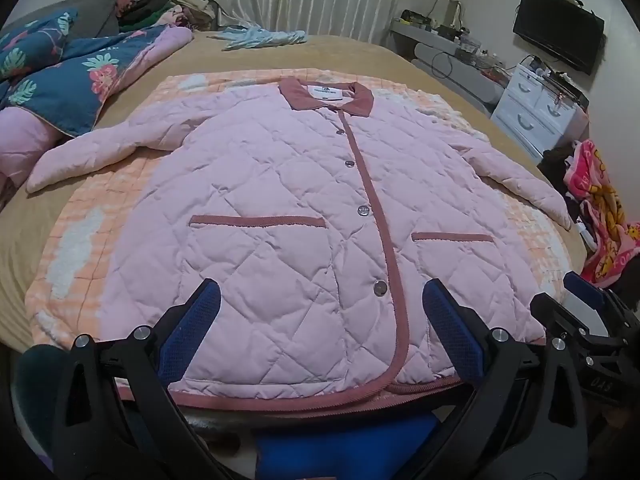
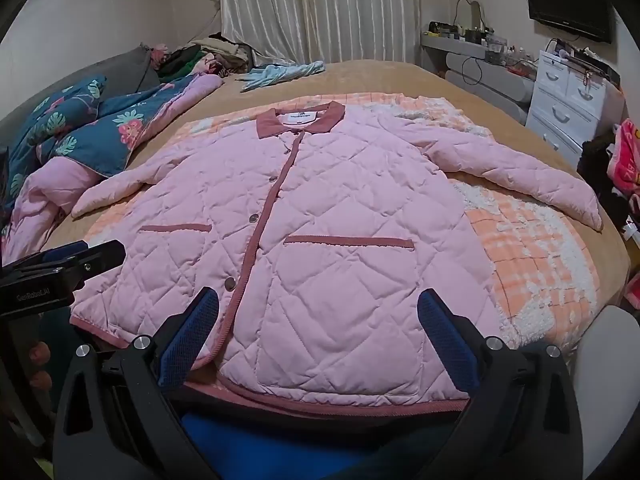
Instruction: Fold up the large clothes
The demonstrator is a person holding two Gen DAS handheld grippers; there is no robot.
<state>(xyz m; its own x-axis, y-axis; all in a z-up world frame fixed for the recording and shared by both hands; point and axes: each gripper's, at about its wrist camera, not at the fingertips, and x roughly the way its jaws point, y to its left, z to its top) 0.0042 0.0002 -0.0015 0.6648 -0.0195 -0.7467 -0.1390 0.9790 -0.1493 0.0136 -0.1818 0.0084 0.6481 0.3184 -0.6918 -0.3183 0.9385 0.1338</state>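
Observation:
A pink quilted jacket [image 1: 280, 208] [image 2: 320, 232] with dark pink collar and trim lies flat and buttoned, front up, on an orange checked blanket [image 1: 80, 248] [image 2: 532, 248] on the bed, both sleeves spread outward. My left gripper [image 1: 320, 308] hovers open above the jacket's hem, left of the button placket, nothing between its blue pads. My right gripper [image 2: 318, 314] hovers open over the hem on the right half, below the right pocket. In the left wrist view the right gripper [image 1: 576, 320] shows at the right edge; in the right wrist view the left gripper [image 2: 80, 260] shows at the left edge.
A blue floral quilt [image 1: 68, 72] [image 2: 80, 128] and piled clothes lie at the bed's far left. A light blue garment [image 1: 260, 38] [image 2: 280, 72] lies near the curtain. A white drawer unit [image 1: 536, 108] [image 2: 568, 100] and a wall TV [image 1: 560, 28] stand at right.

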